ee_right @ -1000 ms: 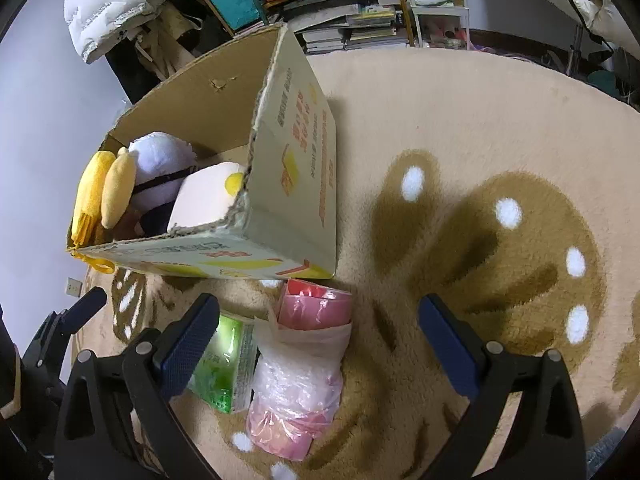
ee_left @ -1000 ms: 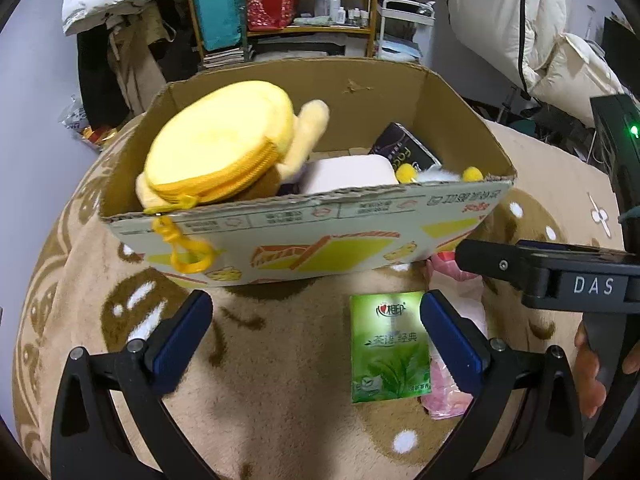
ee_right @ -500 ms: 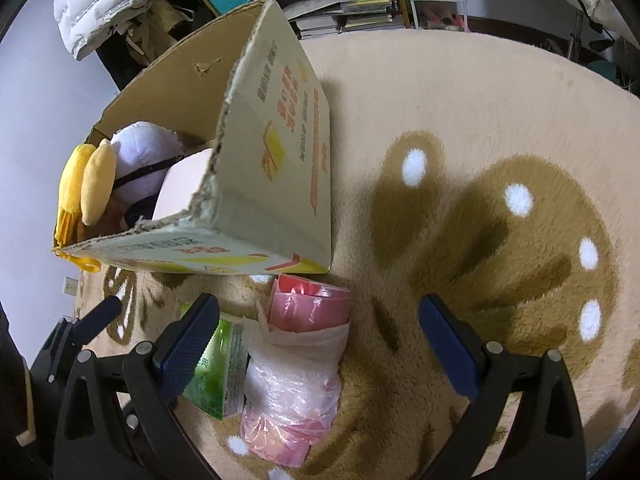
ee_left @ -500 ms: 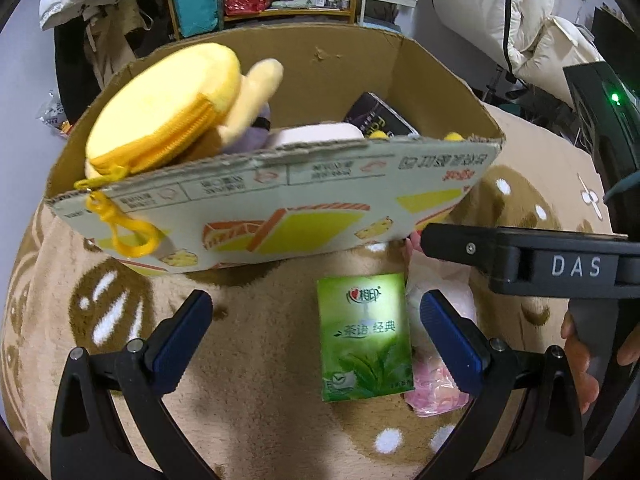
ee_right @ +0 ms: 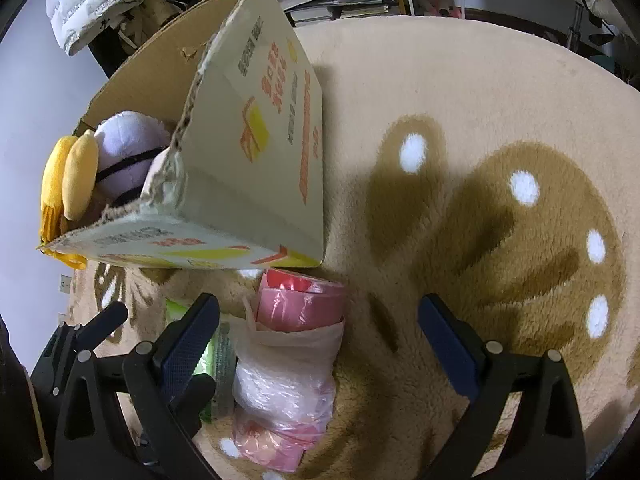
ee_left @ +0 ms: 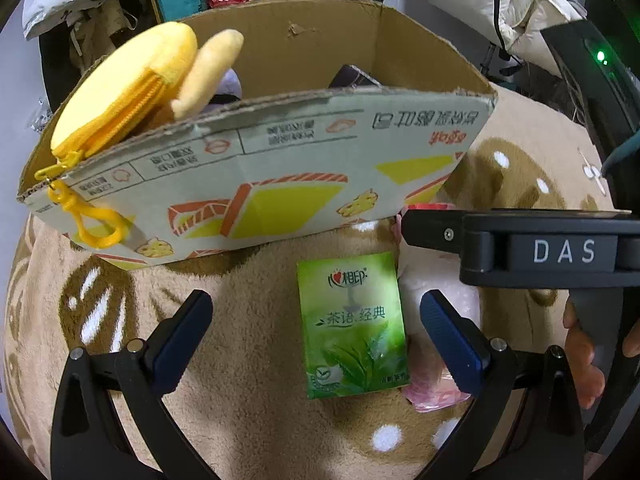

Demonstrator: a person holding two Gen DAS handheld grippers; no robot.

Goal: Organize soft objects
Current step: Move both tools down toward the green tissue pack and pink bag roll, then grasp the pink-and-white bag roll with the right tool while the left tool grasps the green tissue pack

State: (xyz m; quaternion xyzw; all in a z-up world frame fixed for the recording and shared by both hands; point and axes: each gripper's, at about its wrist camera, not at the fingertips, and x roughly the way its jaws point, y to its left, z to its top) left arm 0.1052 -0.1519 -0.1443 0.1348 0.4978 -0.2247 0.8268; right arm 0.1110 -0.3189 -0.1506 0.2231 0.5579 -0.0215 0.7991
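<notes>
Left claw [ee_left: 316, 328] spread wide, holding nothing, low over the rug [ee_left: 248, 380], straddling the green pack [ee_left: 352, 324]. Right claw [ee_right: 320, 336] likewise agape and bare, poised above the pink bag [ee_right: 286, 384]. Both likely aligned for a pick, since pack and bag lie side by side just outside the near wall of the box [ee_left: 256, 184], by its right corner, not yet stowed. Box already loaded: yellow pouch [ee_left: 120, 88] wedged against the left wall, clip dangling over the rim (probably just overflow).

From the left view: print on the pack in full, a dark packet [ee_left: 352, 78] deep inside, the right claw crossing from the right edge. From the right view: a lilac plush [ee_right: 128, 152] behind the pouch, the bag's red-lined mouth against the box, pack mostly hidden by a finger.
</notes>
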